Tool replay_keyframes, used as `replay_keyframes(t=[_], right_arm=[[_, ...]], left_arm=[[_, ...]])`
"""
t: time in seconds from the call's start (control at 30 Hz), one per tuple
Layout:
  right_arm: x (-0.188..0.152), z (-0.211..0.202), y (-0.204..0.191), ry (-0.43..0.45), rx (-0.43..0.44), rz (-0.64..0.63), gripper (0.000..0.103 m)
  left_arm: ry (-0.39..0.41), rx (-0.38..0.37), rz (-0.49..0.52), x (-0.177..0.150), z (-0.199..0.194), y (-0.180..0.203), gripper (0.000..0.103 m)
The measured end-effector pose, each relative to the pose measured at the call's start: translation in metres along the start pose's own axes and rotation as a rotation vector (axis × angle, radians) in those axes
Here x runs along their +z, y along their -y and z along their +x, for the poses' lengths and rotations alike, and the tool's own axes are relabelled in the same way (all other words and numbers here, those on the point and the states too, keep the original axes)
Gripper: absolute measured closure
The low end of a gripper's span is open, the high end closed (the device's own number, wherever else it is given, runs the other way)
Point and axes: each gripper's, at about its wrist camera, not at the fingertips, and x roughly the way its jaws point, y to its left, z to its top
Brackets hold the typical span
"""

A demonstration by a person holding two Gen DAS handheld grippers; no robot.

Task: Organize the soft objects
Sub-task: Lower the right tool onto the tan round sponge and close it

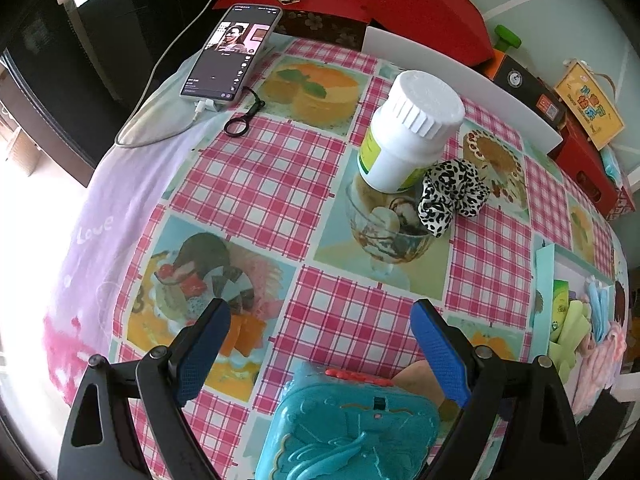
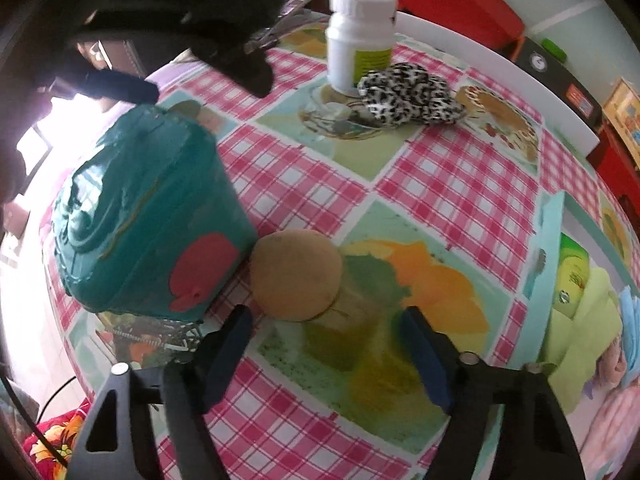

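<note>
Still loose on the bench [image 2: 460,184], the tan round puff [image 2: 296,276] lies just ahead of the right tool [image 2: 326,350], slightly toward its left finger and touching the teal plastic case [image 2: 148,216] beside it. The right tool's jaws stand wide with nothing between them; the puff is not yet gripped. Farther ahead, the leopard-print scrunchie [image 2: 408,94] rests against the white pill bottle [image 2: 360,36], also unsorted. Off to the tool's right, the light blue tray [image 2: 550,240] already holds soft things: a green folded cloth, something blue and something pink, so part of the sorting looks done. The left tool [image 1: 322,348] hangs over the teal case, jaws wide apart and gripping nothing. By my judgement two soft items remain: the puff first, then the scrunchie, both bound for the tray.
</note>
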Motion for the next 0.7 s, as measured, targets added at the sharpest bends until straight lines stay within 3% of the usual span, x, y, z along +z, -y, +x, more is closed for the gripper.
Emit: replay_keyframes(t=[0.17, 0.33, 0.7], right_arm=[[0.001, 0.002, -0.01, 0.023, 0.004, -0.038, 0.032], [0.001, 0.002, -0.015, 0.039, 0.003, -0.053, 0.047], [0.004, 0.002, 0.002, 0.05, 0.006, -0.017, 0.056]], left_arm=[[-0.002, -0.003, 0.004, 0.0, 0.001, 0.001, 0.011], [-0.003, 0.0, 0.007, 0.0, 0.002, 0.002, 0.011], [0.001, -0.003, 0.024, 0.0, 0.002, 0.006, 0.011]])
